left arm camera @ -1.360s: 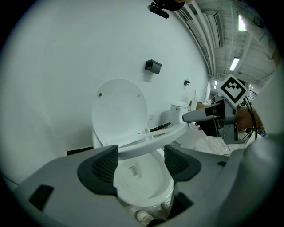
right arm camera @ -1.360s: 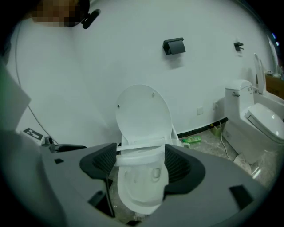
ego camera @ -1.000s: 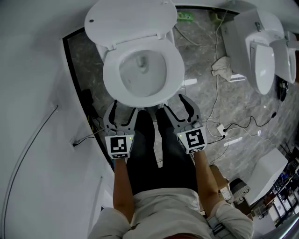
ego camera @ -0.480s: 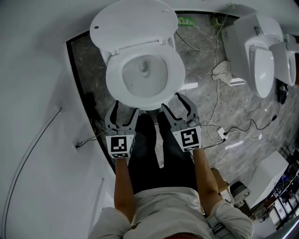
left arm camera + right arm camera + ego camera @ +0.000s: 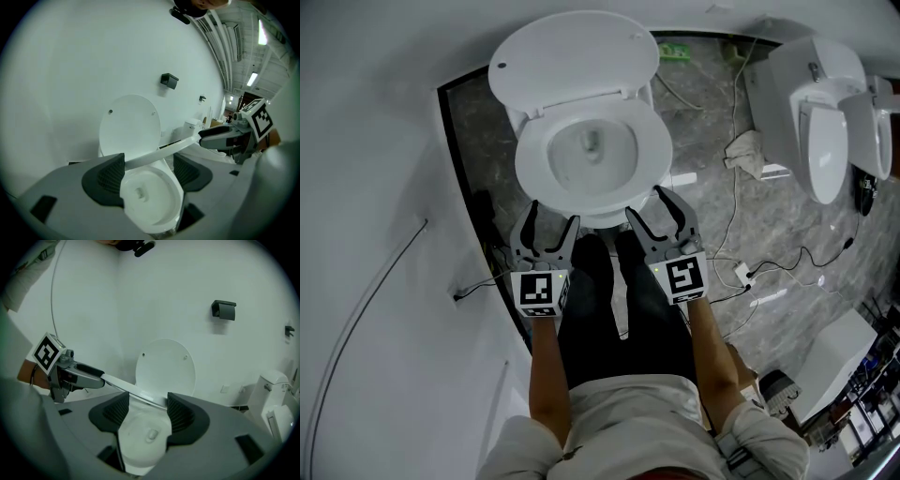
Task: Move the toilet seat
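The white toilet [image 5: 581,155] stands with its lid [image 5: 572,56] raised against the wall. Its seat ring [image 5: 528,169] lies over the bowl. My left gripper [image 5: 549,217] is at the seat's front left rim and my right gripper [image 5: 654,208] at the front right rim. Both have their jaws spread sideways, tips at the rim's underside. In the left gripper view the seat [image 5: 154,157] shows edge-on as a white band above the bowl, running to the right gripper [image 5: 220,138]. The right gripper view shows the same band [image 5: 126,389] reaching the left gripper [image 5: 89,373]. Neither pair of pads presses on it.
A white wall [image 5: 375,187] curves close on the left. A second toilet [image 5: 825,122] stands at the right, with a rag [image 5: 745,145] and loose cables [image 5: 741,253] on the grey floor between. The person's dark trousers [image 5: 619,319] are right behind the grippers. A paper holder [image 5: 223,310] is on the wall.
The toilet has slid lower and rightward in the head view. The right gripper has shifted a little left along the front rim. The left gripper has hardly moved.
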`<action>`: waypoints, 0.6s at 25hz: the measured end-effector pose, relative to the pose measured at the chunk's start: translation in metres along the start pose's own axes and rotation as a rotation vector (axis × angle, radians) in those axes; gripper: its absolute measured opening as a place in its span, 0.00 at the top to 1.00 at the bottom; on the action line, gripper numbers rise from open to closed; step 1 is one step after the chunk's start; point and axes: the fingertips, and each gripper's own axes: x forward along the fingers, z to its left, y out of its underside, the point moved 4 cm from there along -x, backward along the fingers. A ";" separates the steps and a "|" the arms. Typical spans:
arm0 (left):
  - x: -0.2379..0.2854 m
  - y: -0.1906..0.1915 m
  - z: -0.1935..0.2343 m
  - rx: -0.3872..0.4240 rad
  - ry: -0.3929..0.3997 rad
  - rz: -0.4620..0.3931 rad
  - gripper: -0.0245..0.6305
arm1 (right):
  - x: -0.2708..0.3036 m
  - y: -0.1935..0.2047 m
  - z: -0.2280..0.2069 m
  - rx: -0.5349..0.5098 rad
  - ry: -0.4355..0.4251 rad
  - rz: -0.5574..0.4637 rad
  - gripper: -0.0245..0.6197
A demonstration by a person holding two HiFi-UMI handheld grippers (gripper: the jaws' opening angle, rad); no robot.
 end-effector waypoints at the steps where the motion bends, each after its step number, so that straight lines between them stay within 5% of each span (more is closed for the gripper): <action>1: 0.001 -0.003 0.001 -0.002 0.000 -0.005 0.43 | 0.001 -0.003 -0.001 0.001 0.001 -0.005 0.54; 15: 0.007 -0.029 0.014 -0.012 -0.015 -0.041 0.46 | 0.011 -0.029 -0.011 0.017 0.012 -0.023 0.55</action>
